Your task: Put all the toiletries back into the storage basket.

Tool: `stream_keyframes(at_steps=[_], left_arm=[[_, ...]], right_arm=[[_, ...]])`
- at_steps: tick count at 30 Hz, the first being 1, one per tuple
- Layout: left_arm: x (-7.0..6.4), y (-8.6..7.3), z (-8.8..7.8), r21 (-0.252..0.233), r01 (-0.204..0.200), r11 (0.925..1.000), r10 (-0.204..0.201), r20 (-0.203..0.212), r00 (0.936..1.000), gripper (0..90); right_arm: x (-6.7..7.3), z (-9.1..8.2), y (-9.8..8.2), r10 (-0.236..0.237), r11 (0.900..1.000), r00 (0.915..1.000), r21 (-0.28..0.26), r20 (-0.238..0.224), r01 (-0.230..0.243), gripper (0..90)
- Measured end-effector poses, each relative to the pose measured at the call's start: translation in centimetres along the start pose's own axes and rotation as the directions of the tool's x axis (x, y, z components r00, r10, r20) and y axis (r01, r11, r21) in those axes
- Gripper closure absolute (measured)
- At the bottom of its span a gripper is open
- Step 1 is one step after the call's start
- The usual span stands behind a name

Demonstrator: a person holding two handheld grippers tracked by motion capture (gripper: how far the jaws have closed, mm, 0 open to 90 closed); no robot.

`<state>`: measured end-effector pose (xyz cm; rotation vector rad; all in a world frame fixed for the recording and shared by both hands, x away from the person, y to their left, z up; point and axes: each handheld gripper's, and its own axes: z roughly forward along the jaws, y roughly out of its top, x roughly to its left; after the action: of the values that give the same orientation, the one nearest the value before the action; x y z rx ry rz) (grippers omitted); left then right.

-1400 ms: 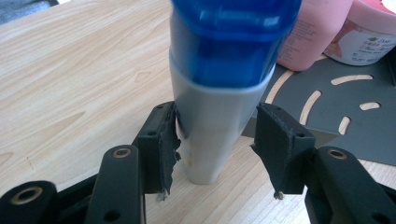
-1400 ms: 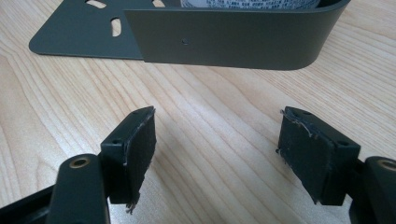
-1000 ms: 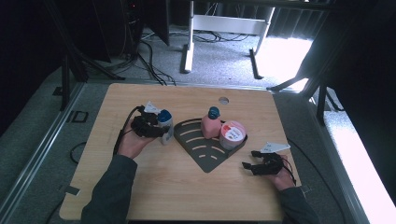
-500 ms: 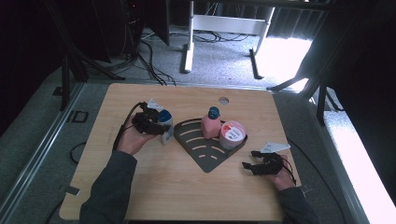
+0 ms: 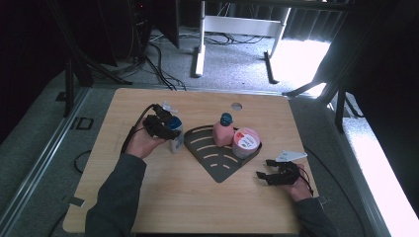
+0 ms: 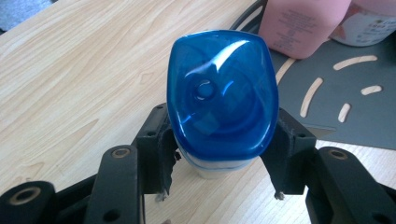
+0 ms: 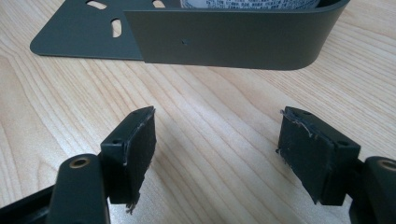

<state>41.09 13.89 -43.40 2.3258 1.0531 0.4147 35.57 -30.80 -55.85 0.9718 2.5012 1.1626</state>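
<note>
On light wooden desk [image 5: 163,197]: dark grey fan-shaped slotted metal rack [image 5: 217,155]; just left, upright clear bottle with blue cap [image 6: 222,93], left gripper [image 6: 219,154] jaws just closing against it; right gripper [image 7: 217,154] jaws apart, empty.

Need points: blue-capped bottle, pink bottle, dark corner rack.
blue-capped bottle [image 6: 222,93], left gripper view, on the blue cap top.
pink bottle [image 5: 223,134], high view, on its pink body.
dark corner rack [image 7: 224,39], right gripper view, on its outer wall.
</note>
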Motion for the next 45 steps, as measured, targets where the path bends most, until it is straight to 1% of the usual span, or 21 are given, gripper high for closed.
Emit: stream_keyframes(at_steps=[4,6,9,11,12,17,23,36,37,38,42,45], left_arm=[[-0.3,0.4,0.2,0.025,-0.013,0.9996,0.014,-0.026,0.9996,50.8],[-0.2,0.5,0.3,0.032,-0.007,0.9995,0.008,-0.023,0.9997,50.9],[-0.3,0.6,0.4,0.048,-0.021,0.9986,0.022,-0.028,0.9993,50.8],[-0.3,0.7,0.4,0.055,-0.022,0.9982,0.024,-0.031,0.9992,50.3],[-0.4,0.8,0.6,0.067,-0.03,0.9973,0.032,-0.033,0.9989,50.0],[-0.3,0.9,1.0,0.078,-0.03,0.9965,0.032,-0.027,0.9991,49.9],[-0.4,1.0,2.0,0.11,-0.025,0.9936,0.028,-0.027,0.9992,49.9],[-0.3,1.1,2.3,0.136,-0.036,0.9901,0.038,-0.018,0.9991,50.5],[-0.3,1.2,2.5,0.153,-0.041,0.9874,0.044,-0.016,0.9989,50.3],[-0.3,1.2,2.5,0.16,-0.045,0.9861,0.048,-0.017,0.9987,50.2],[-0.4,1.3,2.8,0.176,-0.049,0.9831,0.053,-0.021,0.9984,49.8],[-0.4,1.2,3.1,0.189,-0.049,0.9808,0.053,-0.016,0.9984,49.7]], right_arm=[[0.0,0.0,0.0,0.0,1.0,1.0,0.0,0.0,0.0,27.2],[0.0,0.0,0.0,0.0,1.0,1.0,0.0,0.0,0.0,27.2],[0.0,0.0,0.0,0.0,1.0,1.0,0.0,0.0,0.0,27.2],[0.0,0.0,0.0,0.0,1.0,1.0,0.0,-0.001,0.0,27.2],[0.0,0.0,0.0,0.0,1.0,1.0,0.0,-0.001,0.0,27.2],[0.0,0.0,0.0,0.0,1.0,1.0,0.0,0.0,0.0,27.2],[0.0,0.0,0.0,-0.002,1.0,1.0,0.001,0.001,0.002,27.2],[0.0,0.0,0.0,-0.002,1.0,1.0,0.001,0.001,0.002,27.1],[0.0,0.0,0.0,-0.001,1.0,1.0,0.0,0.0,0.001,27.1],[0.0,0.0,0.0,-0.001,1.0,1.0,0.0,0.0,0.001,27.1],[0.0,0.0,0.0,-0.001,1.0,1.0,0.0,0.0,0.001,27.1],[0.0,0.0,0.0,-0.001,1.0,1.0,0.0,0.0,0.001,27.1]])
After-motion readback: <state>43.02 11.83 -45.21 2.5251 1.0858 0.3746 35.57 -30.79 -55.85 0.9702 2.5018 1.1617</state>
